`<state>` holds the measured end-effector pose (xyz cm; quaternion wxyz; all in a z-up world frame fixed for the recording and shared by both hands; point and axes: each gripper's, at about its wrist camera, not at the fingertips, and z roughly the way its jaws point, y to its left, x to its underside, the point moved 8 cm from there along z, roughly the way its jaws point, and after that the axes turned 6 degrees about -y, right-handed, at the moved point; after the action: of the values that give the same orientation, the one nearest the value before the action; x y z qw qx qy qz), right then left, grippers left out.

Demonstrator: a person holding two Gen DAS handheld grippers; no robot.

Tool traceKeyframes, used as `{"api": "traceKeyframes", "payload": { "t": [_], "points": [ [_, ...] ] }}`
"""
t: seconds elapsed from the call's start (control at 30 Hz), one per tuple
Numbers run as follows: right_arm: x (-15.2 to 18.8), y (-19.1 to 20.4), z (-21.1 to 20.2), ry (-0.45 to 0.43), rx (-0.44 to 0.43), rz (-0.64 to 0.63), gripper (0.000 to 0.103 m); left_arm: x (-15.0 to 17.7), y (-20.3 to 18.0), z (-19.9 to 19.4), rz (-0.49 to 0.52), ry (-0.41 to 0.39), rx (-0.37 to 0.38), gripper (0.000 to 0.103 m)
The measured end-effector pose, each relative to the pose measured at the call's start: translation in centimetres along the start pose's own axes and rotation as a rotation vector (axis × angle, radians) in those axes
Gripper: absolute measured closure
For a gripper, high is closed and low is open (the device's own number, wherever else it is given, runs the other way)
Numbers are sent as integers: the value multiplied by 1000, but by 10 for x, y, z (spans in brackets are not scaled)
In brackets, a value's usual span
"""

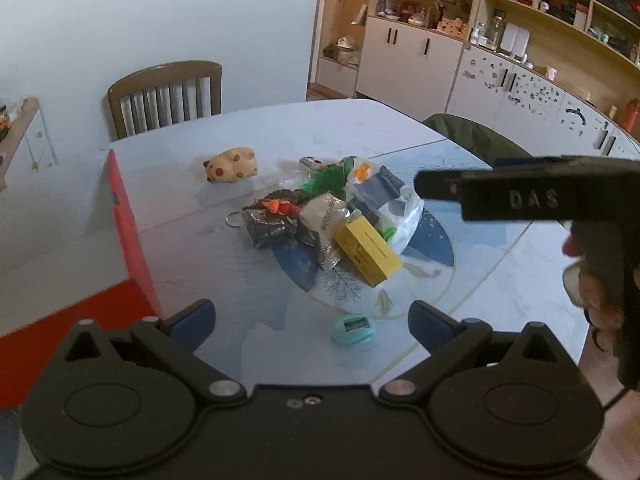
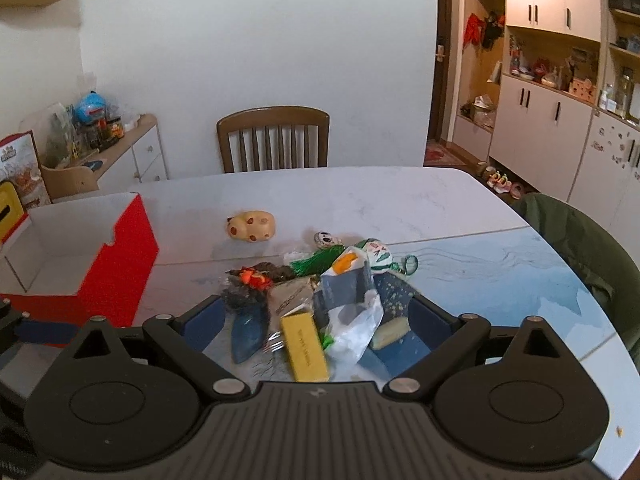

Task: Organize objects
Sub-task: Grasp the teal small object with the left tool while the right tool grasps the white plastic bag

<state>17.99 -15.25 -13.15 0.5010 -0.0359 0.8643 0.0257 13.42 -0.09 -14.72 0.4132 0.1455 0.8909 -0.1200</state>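
Observation:
A heap of small objects lies mid-table: a yellow box (image 1: 368, 251) (image 2: 305, 349), a white plastic bag (image 1: 394, 204) (image 2: 354, 322), a beige packet (image 1: 326, 220), a dark wrapped item with an orange charm (image 1: 276, 216) (image 2: 253, 278) and a green tassel (image 1: 324, 181) (image 2: 316, 264). Apart from the heap sits a cream spotted toy (image 1: 231, 165) (image 2: 253, 226). A teal oval item (image 1: 354, 327) lies nearest my left gripper (image 1: 312, 322), which is open above the table. My right gripper (image 2: 316, 320) is open, fingers straddling the heap, and its body (image 1: 520, 196) reaches in from the right.
An open red box with a white inside (image 2: 80, 256) (image 1: 128, 224) stands at the table's left. A wooden chair (image 2: 274, 140) (image 1: 166, 96) is at the far side, and a chair with a green jacket (image 2: 580, 240) at the right. Cabinets line the right wall.

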Motion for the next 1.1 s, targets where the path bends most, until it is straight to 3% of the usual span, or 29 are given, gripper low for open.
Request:
{"api": "traceKeyframes", "payload": {
  "t": [0.37,0.63,0.87,1.1],
  "points": [
    [1,-35,55,56,-73,-59,13,12,-33,46,0,52,-71,1],
    [12,-52,100,145,-119,-35,32,30,-45,77,-27,98,-127,2],
    [26,-54,123,213,-153,-15,40,46,-41,95,-62,127,-167,14],
    [31,-55,130,245,-181,3,59,51,-39,101,-51,138,-185,27]
  ]
}}
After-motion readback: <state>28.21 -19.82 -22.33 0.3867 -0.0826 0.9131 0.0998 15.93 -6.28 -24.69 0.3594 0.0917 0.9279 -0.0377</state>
